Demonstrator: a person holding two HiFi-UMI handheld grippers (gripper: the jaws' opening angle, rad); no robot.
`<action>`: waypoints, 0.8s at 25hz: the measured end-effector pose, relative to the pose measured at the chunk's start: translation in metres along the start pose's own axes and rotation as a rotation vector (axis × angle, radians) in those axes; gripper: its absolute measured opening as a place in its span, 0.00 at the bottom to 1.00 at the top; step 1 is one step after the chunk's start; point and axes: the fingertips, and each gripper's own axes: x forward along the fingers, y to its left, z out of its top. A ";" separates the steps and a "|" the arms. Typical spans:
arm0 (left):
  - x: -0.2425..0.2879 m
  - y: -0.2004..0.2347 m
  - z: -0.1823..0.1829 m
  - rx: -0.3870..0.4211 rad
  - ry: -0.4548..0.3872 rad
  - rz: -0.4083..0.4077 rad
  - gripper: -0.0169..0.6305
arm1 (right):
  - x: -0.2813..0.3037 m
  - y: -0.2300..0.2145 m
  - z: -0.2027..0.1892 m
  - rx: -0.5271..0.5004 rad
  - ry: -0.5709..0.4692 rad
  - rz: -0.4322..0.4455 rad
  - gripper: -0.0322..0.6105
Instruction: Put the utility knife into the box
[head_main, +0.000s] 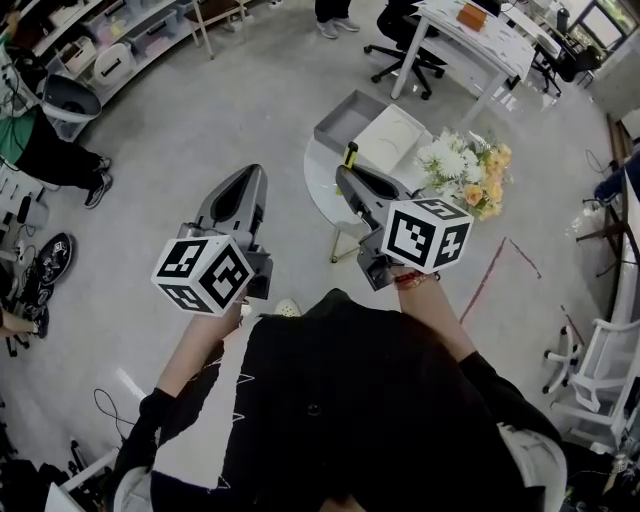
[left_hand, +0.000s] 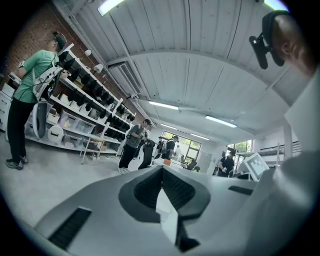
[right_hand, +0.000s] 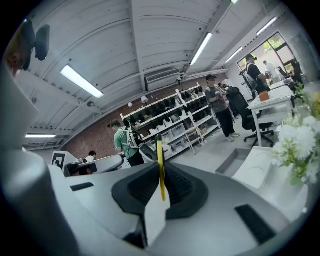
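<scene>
The right gripper (head_main: 348, 172) had its fingers clamped on the yellow utility knife (right_hand: 160, 167), which stood upright (edge-on in the right gripper view) over the white bench (head_main: 318, 192). The open grey box (head_main: 345, 118) lay just beyond it. The left gripper (head_main: 243, 180) had its fingers together, empty.

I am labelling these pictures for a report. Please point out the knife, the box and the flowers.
knife (right_hand: 161, 168): right gripper view, middle of its yellow edge.
box (head_main: 348, 115): head view, its bare grey floor.
flowers (head_main: 462, 168): head view, middle of the bunch.
</scene>
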 end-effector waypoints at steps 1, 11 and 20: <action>0.002 0.007 0.004 0.004 0.000 -0.003 0.04 | 0.008 0.000 0.002 0.001 -0.006 -0.004 0.11; 0.008 0.090 0.024 -0.017 0.015 -0.005 0.04 | 0.078 0.010 0.006 0.031 -0.058 -0.034 0.11; -0.006 0.159 0.011 0.030 0.105 0.023 0.04 | 0.099 -0.068 -0.026 -0.055 0.112 -0.265 0.11</action>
